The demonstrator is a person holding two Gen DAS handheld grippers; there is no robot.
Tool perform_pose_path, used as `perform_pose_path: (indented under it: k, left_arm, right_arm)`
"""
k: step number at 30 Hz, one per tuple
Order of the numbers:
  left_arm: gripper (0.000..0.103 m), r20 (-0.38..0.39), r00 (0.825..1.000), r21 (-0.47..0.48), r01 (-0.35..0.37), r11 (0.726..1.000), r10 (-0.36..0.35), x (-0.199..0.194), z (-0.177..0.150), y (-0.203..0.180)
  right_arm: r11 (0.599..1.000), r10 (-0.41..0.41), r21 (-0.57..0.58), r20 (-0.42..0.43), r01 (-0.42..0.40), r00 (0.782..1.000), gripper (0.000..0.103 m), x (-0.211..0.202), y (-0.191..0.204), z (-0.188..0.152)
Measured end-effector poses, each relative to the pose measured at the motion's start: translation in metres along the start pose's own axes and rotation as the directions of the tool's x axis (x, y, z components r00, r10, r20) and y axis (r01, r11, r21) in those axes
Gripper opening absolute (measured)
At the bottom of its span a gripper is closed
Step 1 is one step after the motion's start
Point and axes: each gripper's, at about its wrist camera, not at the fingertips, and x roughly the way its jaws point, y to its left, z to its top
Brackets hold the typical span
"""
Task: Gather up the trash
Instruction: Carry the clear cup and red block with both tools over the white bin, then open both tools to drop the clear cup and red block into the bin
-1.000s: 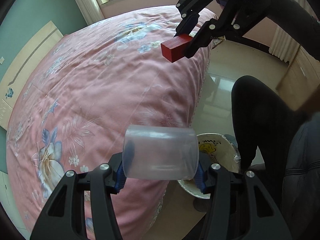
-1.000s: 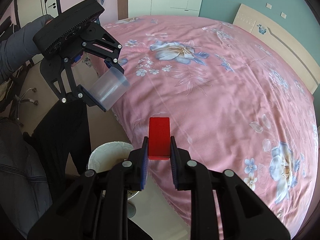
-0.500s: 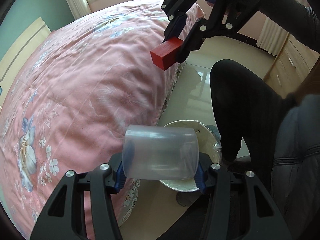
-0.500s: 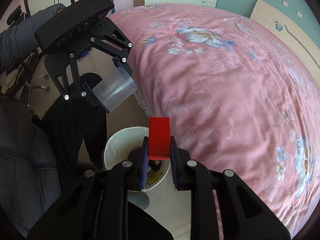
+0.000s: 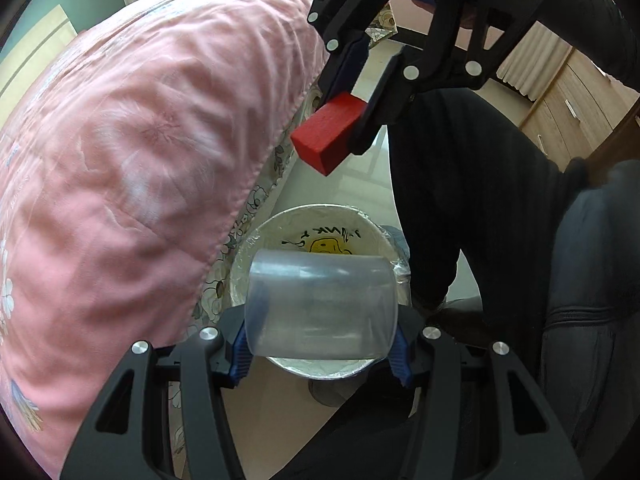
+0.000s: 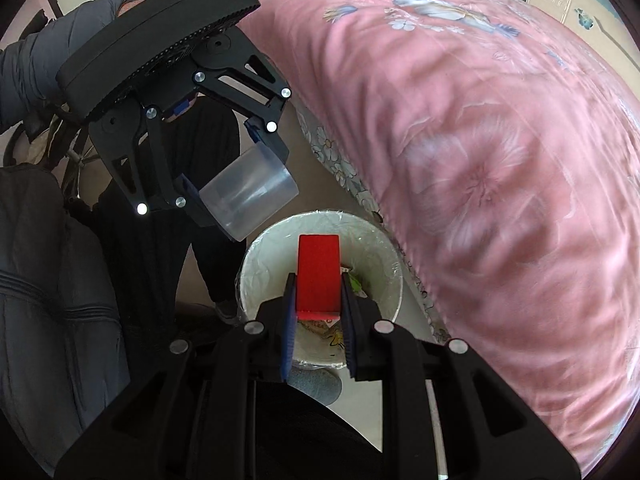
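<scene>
**Left wrist and right wrist views: cup and block held above the bin**

Left wrist view puts the left gripper (image 5: 322,334) at the bottom centre of the frame, its blue pads pressed against the two sides of a translucent plastic cup (image 5: 320,306) that lies sideways between them. Directly behind the cup sits the white trash bin (image 5: 256,240), lined with clear film, a yellow cartoon print showing on its inner wall. In the upper centre of the same frame the right gripper (image 5: 352,100) clamps a red block (image 5: 326,132) — the block tilts down toward the lower left, hanging above the bin and apart from it.

From the right wrist view, the right gripper (image 6: 318,308) fills the bottom centre, its jaws narrow and closed on the red block (image 6: 318,272), which stands upright between the pads and overlaps the bin's opening. The trash bin (image 6: 256,264) shows some crumpled wrappers at its bottom (too small to tell what they are). In the left of the frame the left gripper (image 6: 236,168) grips the cup (image 6: 248,194), open mouth facing lower right, just above the bin's upper-left rim.

A bed with a pink floral cover (image 6: 480,140) takes up the right side here — and the left side (image 5: 120,160) in the left wrist view. The bin stands on the floor just beside the bed's edge. A person's dark trouser leg (image 5: 460,200) stands near the bin's other side.
</scene>
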Motion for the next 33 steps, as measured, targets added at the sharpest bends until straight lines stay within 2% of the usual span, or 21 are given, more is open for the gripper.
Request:
perform_pose_path:
  k: [6,15,22,33]
  left_arm:
    - [0.056,-0.050,0.997,-0.037,0.049,0.998,-0.051,0.039,-0.014,-0.004]
    - [0.056,-0.136,0.986,-0.101,0.084,0.991,-0.098,0.093,-0.033,0.002]
    - [0.056,-0.184,0.974,-0.143,0.109,0.984,-0.134,0.134,-0.035,0.010]
    - [0.056,-0.213,0.965,-0.155,0.121,0.980,-0.153,0.155,-0.038,0.017]
  right_arm:
    - [0.999,0.040,0.037,-0.047,-0.039,0.998,0.021,0.042,-0.003,-0.012]
    - [0.993,0.075,0.099,-0.118,-0.063,0.990,0.021,0.098,-0.015,-0.031]
    - [0.990,0.111,0.112,-0.191,-0.091,0.975,0.021,0.147,-0.015,-0.039]
    - [0.987,0.141,0.106,-0.212,-0.121,0.967,0.021,0.167,-0.021,-0.039]
